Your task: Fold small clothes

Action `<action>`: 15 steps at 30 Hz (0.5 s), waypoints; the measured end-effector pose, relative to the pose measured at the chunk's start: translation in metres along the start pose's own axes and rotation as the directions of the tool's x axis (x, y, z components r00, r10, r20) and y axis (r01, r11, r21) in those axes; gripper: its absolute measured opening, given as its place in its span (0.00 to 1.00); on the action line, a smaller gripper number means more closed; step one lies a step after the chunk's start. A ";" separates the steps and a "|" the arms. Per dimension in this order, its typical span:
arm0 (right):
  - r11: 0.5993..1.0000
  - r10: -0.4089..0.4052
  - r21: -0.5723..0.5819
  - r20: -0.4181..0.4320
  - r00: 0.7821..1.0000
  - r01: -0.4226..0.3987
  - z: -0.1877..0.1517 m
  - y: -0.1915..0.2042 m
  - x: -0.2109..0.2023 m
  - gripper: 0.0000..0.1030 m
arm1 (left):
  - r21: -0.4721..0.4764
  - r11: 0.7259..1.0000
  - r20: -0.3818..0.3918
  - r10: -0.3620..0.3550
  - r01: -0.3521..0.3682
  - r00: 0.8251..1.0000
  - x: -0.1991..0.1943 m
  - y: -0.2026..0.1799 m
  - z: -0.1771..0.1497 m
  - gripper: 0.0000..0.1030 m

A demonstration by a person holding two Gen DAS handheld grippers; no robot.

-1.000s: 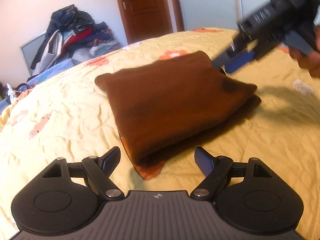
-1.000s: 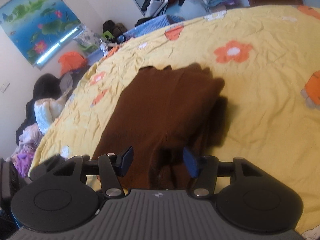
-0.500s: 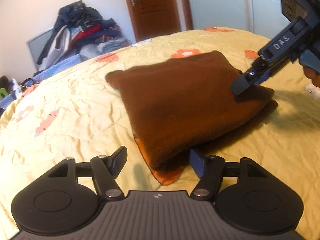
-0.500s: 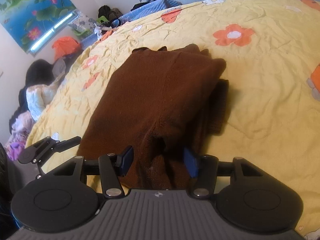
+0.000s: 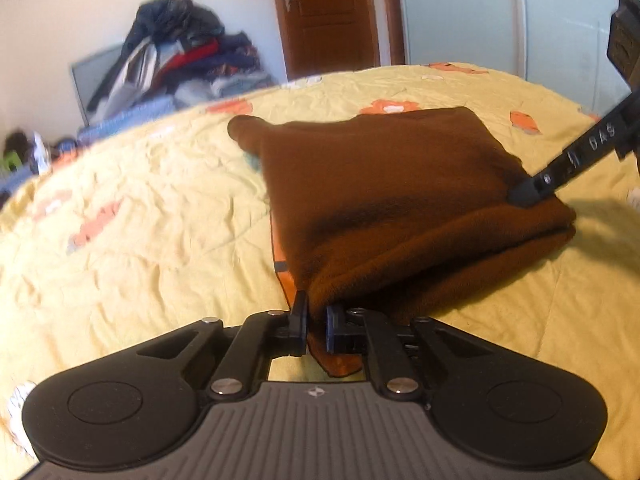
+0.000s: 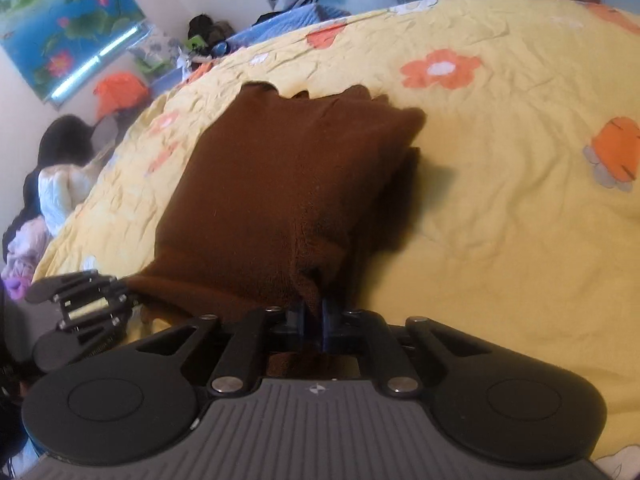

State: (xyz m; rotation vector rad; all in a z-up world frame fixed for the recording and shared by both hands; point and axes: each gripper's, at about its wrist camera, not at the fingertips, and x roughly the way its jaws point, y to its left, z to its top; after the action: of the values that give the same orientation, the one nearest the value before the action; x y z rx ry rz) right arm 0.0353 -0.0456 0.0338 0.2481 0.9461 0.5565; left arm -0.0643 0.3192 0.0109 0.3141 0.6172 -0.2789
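Yellow flowered bed (image 5: 140,240) lies ahead; left gripper (image 5: 316,322) and right gripper (image 6: 313,320) jaws pinch the brown garment's (image 5: 392,200) near corners.

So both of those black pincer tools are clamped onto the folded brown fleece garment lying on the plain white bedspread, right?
Nearly. The left gripper and right gripper are both shut on the folded brown fleece garment, but the bedspread is yellow with orange flowers, not plain white, as the right wrist view shows.
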 end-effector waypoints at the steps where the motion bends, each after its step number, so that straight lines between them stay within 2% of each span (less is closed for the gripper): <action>1: 1.000 0.022 0.022 -0.009 1.000 -0.022 0.004 -0.001 -0.002 0.26 | 0.013 1.000 0.009 0.011 -0.011 1.000 0.000 -0.003 -0.001 0.07; 2: 0.998 0.041 0.038 -0.017 0.999 -0.041 0.010 -0.002 -0.004 0.42 | 0.024 0.999 0.021 0.021 -0.021 1.000 0.000 -0.006 -0.003 0.07; 3: 0.999 0.039 0.035 0.000 0.999 -0.039 0.018 -0.001 -0.010 0.50 | 0.033 0.999 0.037 0.029 -0.030 0.999 -0.001 -0.008 -0.006 0.07; 4: 1.000 0.021 0.016 0.046 0.999 -0.022 0.026 0.003 -0.019 0.63 | 0.042 0.998 0.054 0.036 -0.039 0.998 -0.001 -0.010 -0.009 0.07; 5: 1.000 0.007 -0.003 0.100 0.995 -0.007 0.036 0.007 -0.027 0.66 | 0.051 0.998 0.067 0.043 -0.046 0.997 -0.002 -0.011 -0.011 0.07; 7: 1.000 0.008 -0.026 0.167 0.986 -0.004 0.060 0.012 -0.033 0.66 | 0.039 0.998 0.068 0.041 -0.044 0.997 -0.003 -0.011 -0.012 0.07; 9: 0.999 0.011 -0.052 0.184 0.983 -0.002 0.089 0.016 -0.022 0.66 | 0.011 0.999 0.065 0.030 -0.031 0.997 -0.003 -0.008 -0.011 0.07; 12: 0.996 -0.020 -0.082 0.114 0.993 0.029 0.126 0.018 0.024 0.66 | 0.000 1.000 0.066 0.024 -0.024 0.998 -0.003 -0.006 -0.011 0.07; 15: 0.979 -0.119 -0.163 0.038 0.992 0.123 0.146 0.024 0.073 0.63 | -0.005 1.000 0.066 0.022 -0.021 0.998 -0.004 -0.005 -0.012 0.07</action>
State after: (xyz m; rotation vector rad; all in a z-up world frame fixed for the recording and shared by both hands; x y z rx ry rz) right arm 0.1799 0.0205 0.0766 0.0494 0.8759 0.5146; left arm -0.0753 0.3191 0.0033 0.3061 0.5492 -0.2662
